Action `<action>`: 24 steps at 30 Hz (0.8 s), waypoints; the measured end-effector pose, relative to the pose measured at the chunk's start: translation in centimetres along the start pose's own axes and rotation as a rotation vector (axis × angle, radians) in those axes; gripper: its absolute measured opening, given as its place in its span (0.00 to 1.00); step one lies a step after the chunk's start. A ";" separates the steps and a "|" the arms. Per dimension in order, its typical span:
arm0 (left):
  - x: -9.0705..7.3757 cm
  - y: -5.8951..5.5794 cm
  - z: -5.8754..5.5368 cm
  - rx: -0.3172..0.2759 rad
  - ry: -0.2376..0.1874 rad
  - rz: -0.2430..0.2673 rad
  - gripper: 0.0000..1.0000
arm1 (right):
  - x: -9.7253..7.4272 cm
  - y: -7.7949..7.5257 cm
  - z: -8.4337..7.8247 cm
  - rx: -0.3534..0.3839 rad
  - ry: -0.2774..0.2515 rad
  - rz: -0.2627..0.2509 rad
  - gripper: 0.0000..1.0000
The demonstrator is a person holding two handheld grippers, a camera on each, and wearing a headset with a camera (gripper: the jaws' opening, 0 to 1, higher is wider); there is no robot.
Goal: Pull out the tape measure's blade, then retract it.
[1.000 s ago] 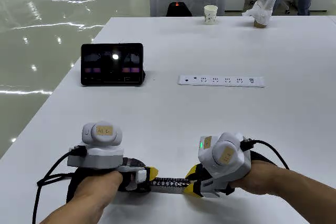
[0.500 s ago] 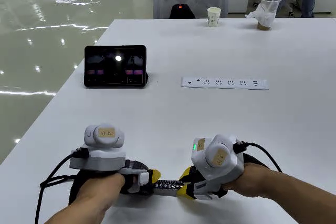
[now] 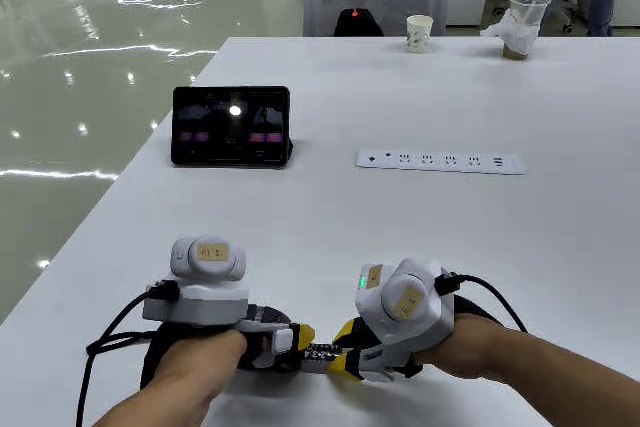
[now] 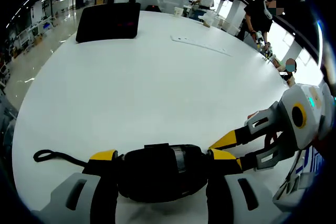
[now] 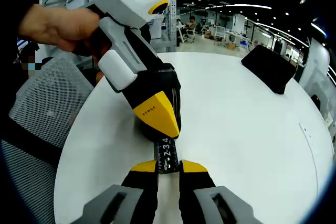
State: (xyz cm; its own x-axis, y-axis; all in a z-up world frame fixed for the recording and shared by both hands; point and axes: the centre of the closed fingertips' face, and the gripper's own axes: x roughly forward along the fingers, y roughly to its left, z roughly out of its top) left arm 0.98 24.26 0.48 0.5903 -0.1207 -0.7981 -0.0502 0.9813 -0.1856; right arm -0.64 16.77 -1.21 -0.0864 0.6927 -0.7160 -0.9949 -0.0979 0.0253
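The left tongs [image 4: 163,162] are clenched on the black tape measure [image 4: 157,176] at the near edge of the counter [image 3: 420,217]; the right tongs [image 5: 168,167] are clamped on its blade [image 5: 166,153]. With little blade exposed, retraction is judged nearly finished: the tip must be eased to the case, then freed.

White tabletop [image 3: 400,227]: 1 dark tablet [image 3: 232,126] propped left, 1 power strip [image 3: 440,161] flat centre-right, 1 paper cup [image 3: 420,33] and 1 plastic cup [image 3: 522,25] at far edge, tape measure [image 4: 157,171] at near edge.

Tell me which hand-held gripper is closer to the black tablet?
Left. The left hand-held gripper sits nearly in front of the tablet; the right hand-held gripper is further right.
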 end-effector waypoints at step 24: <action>0.1 0.0 0.0 -0.013 -0.001 0.008 0.64 | 1.8 0.1 1.7 0.031 -0.047 0.008 0.12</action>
State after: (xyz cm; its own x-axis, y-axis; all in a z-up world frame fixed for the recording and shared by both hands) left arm 1.06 24.26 0.41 0.5906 -0.1125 -0.7991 -0.0652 0.9803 -0.1862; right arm -0.94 19.21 -1.30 -0.0958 0.7249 -0.6821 -0.9952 -0.0818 0.0529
